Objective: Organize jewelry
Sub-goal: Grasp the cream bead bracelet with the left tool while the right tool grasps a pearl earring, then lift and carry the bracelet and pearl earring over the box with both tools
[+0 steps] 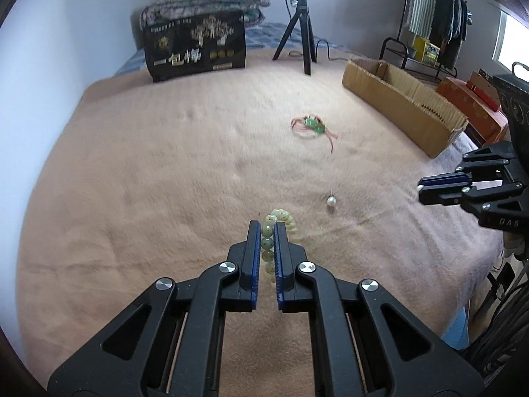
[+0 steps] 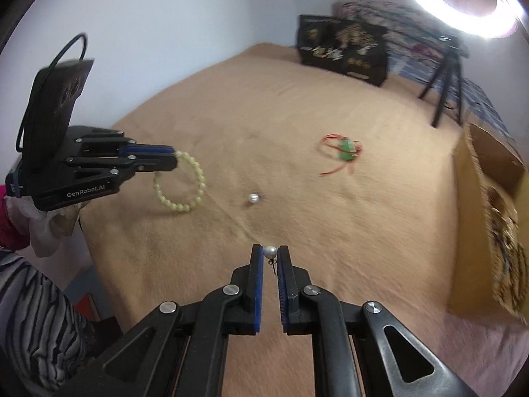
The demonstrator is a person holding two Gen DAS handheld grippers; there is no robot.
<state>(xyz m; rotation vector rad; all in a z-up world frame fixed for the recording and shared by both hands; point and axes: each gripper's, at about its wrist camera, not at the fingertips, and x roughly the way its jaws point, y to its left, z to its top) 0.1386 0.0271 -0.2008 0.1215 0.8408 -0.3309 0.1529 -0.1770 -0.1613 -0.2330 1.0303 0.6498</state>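
Your left gripper (image 1: 267, 228) is clamped on the bead bracelet (image 2: 185, 182), lifted off the blanket (image 1: 165, 165). Right gripper (image 2: 270, 254) pinches one pearl earring (image 2: 270, 252). Nothing's in the cardboard box (image 1: 396, 99) yet afaict; 2nd pearl earring (image 1: 331, 201) & red-cord bracelet (image 1: 312, 125) left.

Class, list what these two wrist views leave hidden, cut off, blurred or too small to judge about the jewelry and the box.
- Cardboard box interior: both views, walls hide the floor; right wrist view cuts it off at the edge.
- Red-cord green ornament: both views, motion-blurred; its type is unclear.
- Bead bracelet markings: left wrist view, too small to read; the left gripper covers part.
- Held pearl earring: right gripper; the fingers hide where the pads touch it.
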